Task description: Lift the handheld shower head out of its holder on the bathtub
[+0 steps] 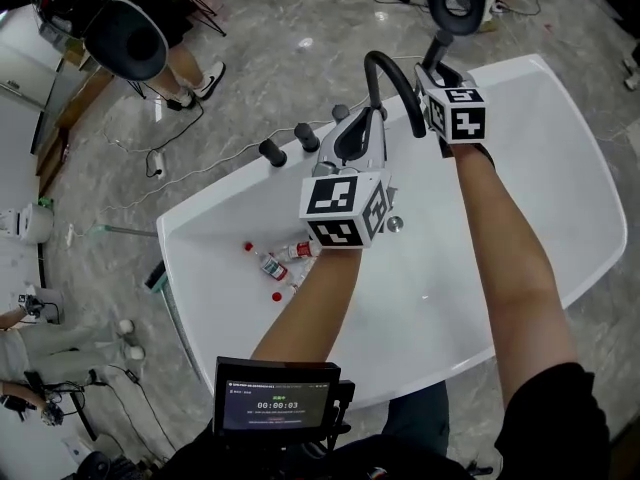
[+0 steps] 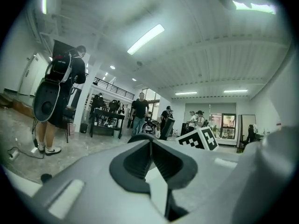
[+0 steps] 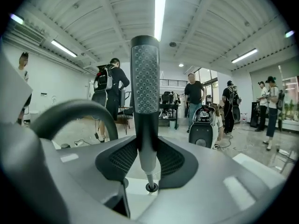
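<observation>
The handheld shower head (image 3: 145, 78) is a slim grey wand with a dotted face, standing upright. My right gripper (image 3: 147, 155) is shut on its lower handle. The wand's thin lower end hangs just above the round holder (image 3: 151, 187) on the white bathtub (image 1: 560, 158) rim. In the head view the wand (image 1: 440, 46) rises from my right gripper (image 1: 437, 68) at the tub's far edge. My left gripper (image 1: 352, 138) hovers over the tub beside the black arched faucet (image 1: 385, 73). Its jaws (image 2: 150, 155) are shut with nothing between them.
Three dark knobs (image 1: 305, 136) line the tub rim left of the faucet (image 3: 70, 111). Small red-capped bottles (image 1: 272, 265) lie inside the tub near the drain (image 1: 394, 224). People with gear stand on the marble floor (image 1: 260, 58); cables run across it.
</observation>
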Available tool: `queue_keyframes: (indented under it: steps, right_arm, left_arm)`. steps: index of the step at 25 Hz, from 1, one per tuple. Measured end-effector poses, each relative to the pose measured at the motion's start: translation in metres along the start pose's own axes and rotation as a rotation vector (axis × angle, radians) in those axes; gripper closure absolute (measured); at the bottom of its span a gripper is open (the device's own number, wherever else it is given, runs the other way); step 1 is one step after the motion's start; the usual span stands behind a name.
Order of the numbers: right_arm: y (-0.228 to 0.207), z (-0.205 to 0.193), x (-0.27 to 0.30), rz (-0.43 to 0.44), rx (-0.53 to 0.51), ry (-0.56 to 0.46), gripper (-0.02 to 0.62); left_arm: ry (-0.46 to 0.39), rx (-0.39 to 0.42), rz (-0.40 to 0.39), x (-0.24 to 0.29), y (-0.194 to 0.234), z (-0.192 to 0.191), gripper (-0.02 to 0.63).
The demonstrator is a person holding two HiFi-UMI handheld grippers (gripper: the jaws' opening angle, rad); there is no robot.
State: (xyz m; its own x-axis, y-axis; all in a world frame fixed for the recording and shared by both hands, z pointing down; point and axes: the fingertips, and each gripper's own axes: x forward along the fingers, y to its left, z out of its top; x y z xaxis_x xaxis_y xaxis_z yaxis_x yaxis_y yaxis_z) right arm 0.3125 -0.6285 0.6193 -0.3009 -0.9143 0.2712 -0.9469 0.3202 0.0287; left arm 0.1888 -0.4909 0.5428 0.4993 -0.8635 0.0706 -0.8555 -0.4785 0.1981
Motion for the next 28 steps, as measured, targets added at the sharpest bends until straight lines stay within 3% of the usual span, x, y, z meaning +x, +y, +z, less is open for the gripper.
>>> queue_keyframes:
  steps: [11,20,28]
  right_arm:
    - [0.029,0.097,-0.111,-0.059,0.007,-0.029,0.442]
    - [0.051,0.146,-0.198,-0.120,0.019,-0.056,0.442]
    - [0.113,0.239,-0.297,-0.167,-0.028,-0.182,0.442]
  left_arm:
    - [-0.018,0.003,-0.090,-0.052,-0.046,0.099,0.595]
    - [0.076,0.045,-0.140,-0.041,-0.063,0.117,0.595]
    - [0.060,0.066,-0.232,-0.097,-0.091,0.182,0.595]
